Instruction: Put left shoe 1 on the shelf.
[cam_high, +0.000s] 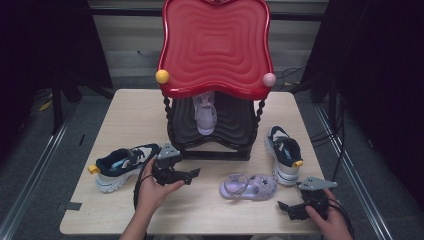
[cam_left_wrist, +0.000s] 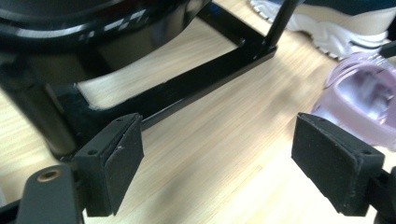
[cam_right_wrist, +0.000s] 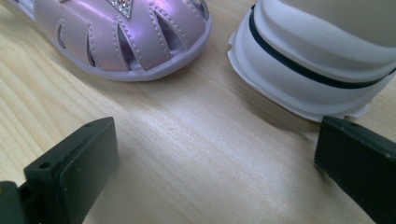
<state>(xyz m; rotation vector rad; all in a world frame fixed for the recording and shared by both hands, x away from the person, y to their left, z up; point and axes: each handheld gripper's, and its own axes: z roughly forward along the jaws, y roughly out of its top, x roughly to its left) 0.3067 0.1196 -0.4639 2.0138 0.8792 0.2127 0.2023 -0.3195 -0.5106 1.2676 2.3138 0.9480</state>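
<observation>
1. High view: a pale wooden table (cam_high: 130, 112) carries a two-tier shoe rack with a wavy glossy red plastic top shelf (cam_high: 216, 45) and a dark lower shelf on black posts. A lilac child's sandal (cam_high: 205, 112) stands on that lower shelf, toe toward the person. A second lilac sandal with a star on its toe (cam_high: 249, 186) lies on the table in front of the rack, to the right of centre. A navy-and-white sneaker with a yellow heel tab (cam_high: 124, 166) lies at the left; its partner sneaker (cam_high: 284, 153) lies at the right, just beyond the star sandal. The left gripper (cam_high: 192, 174) is held low over the table between the left sneaker and the star sandal, jaws toward the sandal. The right gripper (cam_high: 284, 206) sits near the table's front right corner, close to the star sandal's toe.

2. Left gripper view: the two black pads stand wide apart with nothing between them but bare tabletop. The rack's black base bar (cam_left_wrist: 205, 77) crosses ahead, and the star sandal's open heel (cam_left_wrist: 362, 95) lies just beyond the right-hand pad, not touching it.

3. Right gripper view: the jaws are spread wide and hold nothing. The star sandal's strapped toe (cam_right_wrist: 126, 37) and the white sole of the right sneaker (cam_right_wrist: 317, 65) lie just ahead, apart from both pads.
</observation>
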